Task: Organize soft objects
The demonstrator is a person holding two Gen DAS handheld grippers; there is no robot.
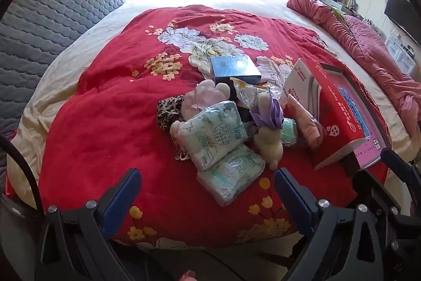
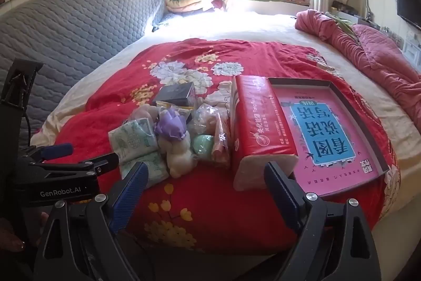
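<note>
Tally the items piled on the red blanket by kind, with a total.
Pale green tissue packs: 2
Plush toys, pink and cream with purple bow: 2
Boxes, dark, red, open pink-lined lid: 3
Green ball: 1
Leopard-print cloth: 1
Total: 9, excluding unclear wrapped bits.

A soft red floral blanket (image 1: 110,123) of matt cloth bears crinkly, glossy plastic tissue packs (image 1: 214,134) at its middle; beside them a fuzzy cream plush toy (image 1: 269,142), and right of that a shiny red wrapped tissue brick (image 2: 259,123) against a smooth cardboard box lid (image 2: 329,133); behind the blanket, a quilted grey headboard (image 1: 60,15)
</note>
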